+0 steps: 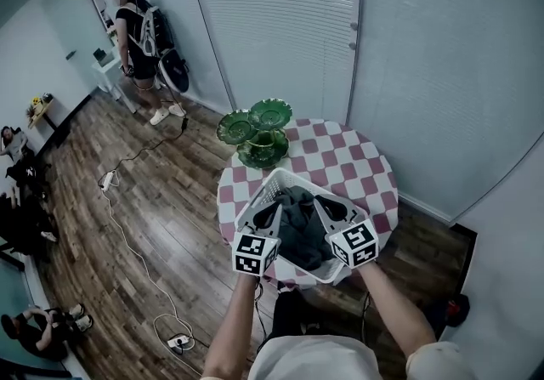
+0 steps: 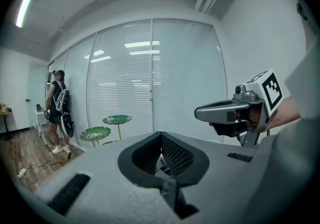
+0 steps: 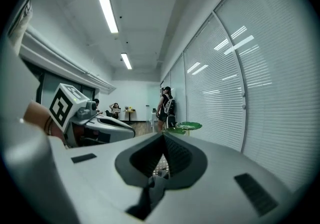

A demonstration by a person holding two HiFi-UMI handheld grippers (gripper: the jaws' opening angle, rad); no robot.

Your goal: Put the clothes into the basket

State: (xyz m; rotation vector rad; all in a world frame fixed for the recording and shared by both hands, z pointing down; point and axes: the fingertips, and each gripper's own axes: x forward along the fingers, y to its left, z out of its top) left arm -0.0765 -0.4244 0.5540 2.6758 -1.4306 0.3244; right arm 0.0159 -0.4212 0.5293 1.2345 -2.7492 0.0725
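A white laundry basket [image 1: 253, 201] stands on the near side of a round table with a pink-and-white checked cloth [image 1: 353, 157]. Dark grey clothes [image 1: 299, 221] fill the basket. Both grippers reach in over its near rim, one at each side of the pile. My left gripper [image 1: 270, 215] [image 2: 161, 155] has its pads together, with dark fabric [image 2: 167, 188] caught low between them. My right gripper [image 1: 333, 210] [image 3: 162, 160] is shut too, and a fold of the dark grey cloth [image 3: 150, 190] hangs pinched under its pads. The basket's floor is hidden by the clothes.
A green leaf-shaped tiered stand [image 1: 259, 127] sits at the table's far edge, just beyond the basket. Glass walls with blinds run behind the table. A person [image 1: 140, 30] stands at the back left. Cables and a power strip [image 1: 174, 341] lie on the wooden floor.
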